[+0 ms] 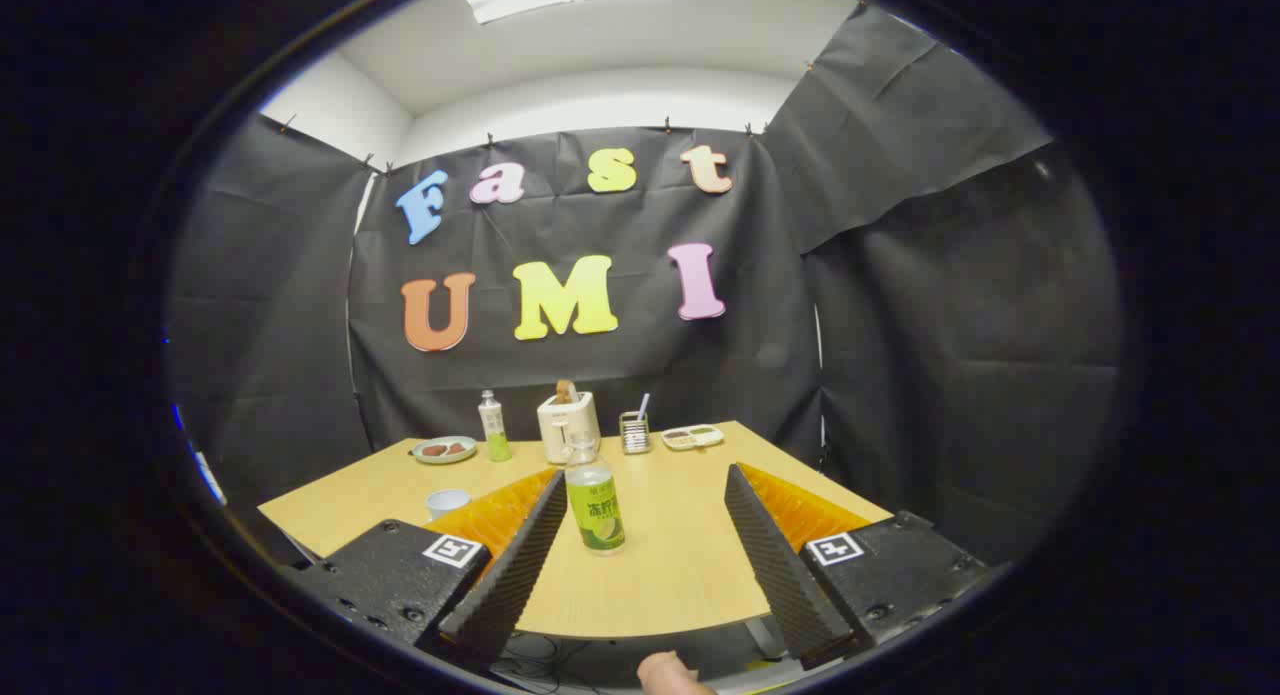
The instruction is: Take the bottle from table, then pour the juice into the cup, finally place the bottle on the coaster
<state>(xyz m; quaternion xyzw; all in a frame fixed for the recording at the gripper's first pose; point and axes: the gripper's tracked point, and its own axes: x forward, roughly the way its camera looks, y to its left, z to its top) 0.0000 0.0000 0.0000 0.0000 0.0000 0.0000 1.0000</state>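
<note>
Clear plastic bottle with a green label and pale green juice [594, 505]: stands upright on the light wooden table [680, 575], about midway between its near and far edges, left of centre. It sits between the two fingers, close to the inner face of the left finger [520, 555] and apart from the right finger [775, 555], neither one touching it. Gripper [640, 475]: jaws spread wide, holding nothing, fingers levelled low over the near edge of the table and pointing toward the far edge; each finger base carries a square black-and-white marker. Bottle label shows printed characters, too small to read. Small white cup [446, 502]: upright near the left edge of the table, just beyond the left finger base. Along the far edge, left to right: round grey plate with dark food pieces [444, 449]; second slim bottle with green liquid [491, 427], upright; cream-coloured toaster with a slice standing in its slot [568, 423]; small square metal holder with a pale utensil in it [634, 431]; white oblong tray with divided food [692, 436]. A fingertip [672, 672] shows below the near edge of the table, between the finger bases.
</note>
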